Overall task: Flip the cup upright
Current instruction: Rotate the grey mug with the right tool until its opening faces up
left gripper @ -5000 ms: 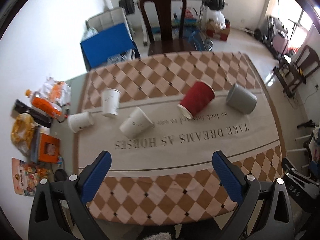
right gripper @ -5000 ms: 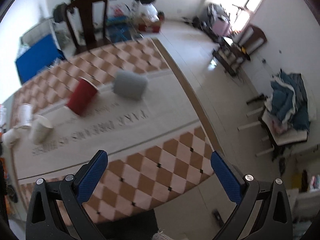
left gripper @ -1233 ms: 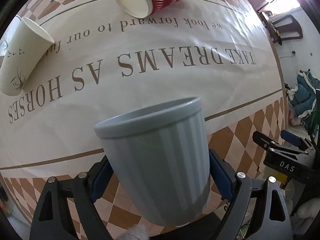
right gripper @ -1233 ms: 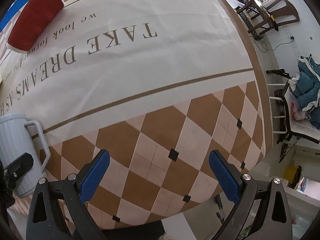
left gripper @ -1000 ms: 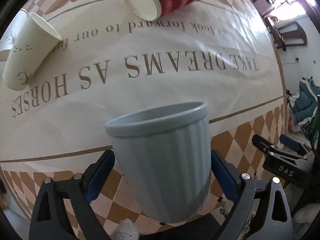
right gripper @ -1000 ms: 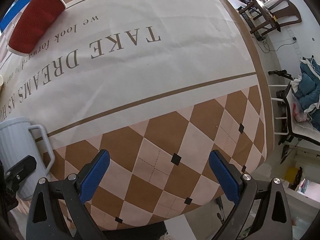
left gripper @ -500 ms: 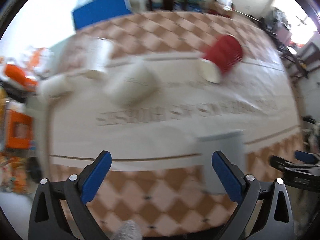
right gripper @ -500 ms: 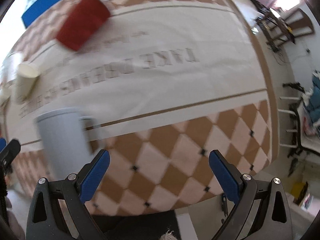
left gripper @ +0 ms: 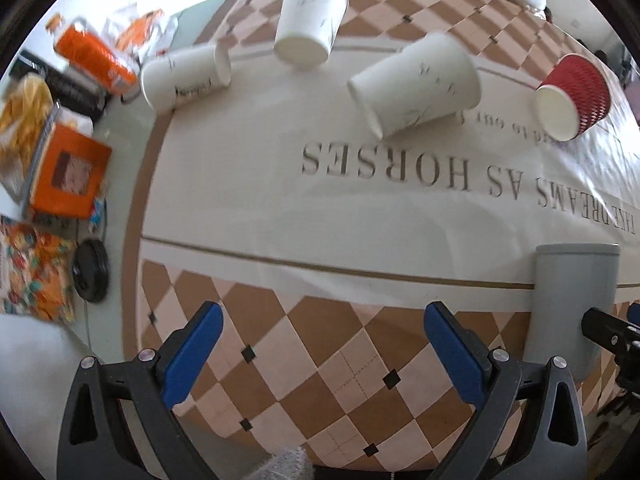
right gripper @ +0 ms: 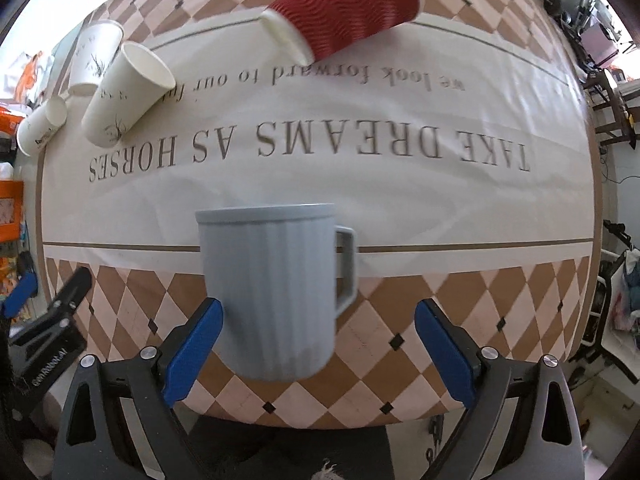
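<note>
Checkered tablecloth (right gripper: 400, 312) printed with lettering; grey mug (right gripper: 272, 292) upright on it.

An orange bottle (left gripper: 92, 56), an orange box (left gripper: 66, 172) and a black round lid (left gripper: 91, 270) lie on the table (left gripper: 132, 120) left of the checked tablecloth (left gripper: 304, 336).

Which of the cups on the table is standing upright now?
Only the grey mug, rim up on the near checkered border. The red cup and three white paper cups lie on their sides.
</note>
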Tool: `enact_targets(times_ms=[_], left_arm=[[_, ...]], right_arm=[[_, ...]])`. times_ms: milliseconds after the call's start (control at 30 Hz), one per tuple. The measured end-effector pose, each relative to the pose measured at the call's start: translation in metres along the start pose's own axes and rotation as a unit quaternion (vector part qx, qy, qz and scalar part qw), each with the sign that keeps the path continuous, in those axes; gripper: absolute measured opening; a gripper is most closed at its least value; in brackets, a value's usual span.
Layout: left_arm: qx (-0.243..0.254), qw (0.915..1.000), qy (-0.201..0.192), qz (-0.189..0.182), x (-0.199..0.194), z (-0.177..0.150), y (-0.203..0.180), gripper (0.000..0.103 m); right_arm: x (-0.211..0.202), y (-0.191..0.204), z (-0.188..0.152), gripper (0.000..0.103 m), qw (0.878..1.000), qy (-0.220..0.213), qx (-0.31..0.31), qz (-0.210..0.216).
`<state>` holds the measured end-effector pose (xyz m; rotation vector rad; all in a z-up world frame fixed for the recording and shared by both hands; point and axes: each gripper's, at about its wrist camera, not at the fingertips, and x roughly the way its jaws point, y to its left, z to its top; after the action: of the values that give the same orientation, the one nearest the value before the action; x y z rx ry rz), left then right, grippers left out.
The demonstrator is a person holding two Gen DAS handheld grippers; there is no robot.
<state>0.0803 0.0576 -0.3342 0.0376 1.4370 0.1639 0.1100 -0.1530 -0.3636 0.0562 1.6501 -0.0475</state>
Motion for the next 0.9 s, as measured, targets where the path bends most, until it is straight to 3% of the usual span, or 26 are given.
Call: enact_targets(times_ms=[200,333,433,733,900], left_arm=[[-0.008,0.9996,0.018,-0.019,0.019,-0.009,-0.002,0.103],[-0.019,0.9989,0.014,-0.039,0.025,-0.013,0.001,0.103],[-0.023,0.9990,0.006,-0.039,0.027,-0.016,0.003,0.103],[0.001,0.9997,-0.001,-0.023,0.034,-0.010,-0.005,0.103],[-0.010,0.9996,-0.005,-0.027,0.029,-0.002,-0.007,0.103]], right_arm=[[0.018,0.005,0.007,0.092,0.999,0.027,0.014,0.033],[0.028,0.009,0.010,0.081,0.997,0.041,0.021,0.069],[0.030,0.014,0.011,0.081,0.997,0.041,0.016,0.065],[0.024,0.005,-0.001,0.080,0.997,-0.001,0.026,0.072],[0.001,-0.018,0.003,0.080,0.994,-0.061,0.045,0.077]])
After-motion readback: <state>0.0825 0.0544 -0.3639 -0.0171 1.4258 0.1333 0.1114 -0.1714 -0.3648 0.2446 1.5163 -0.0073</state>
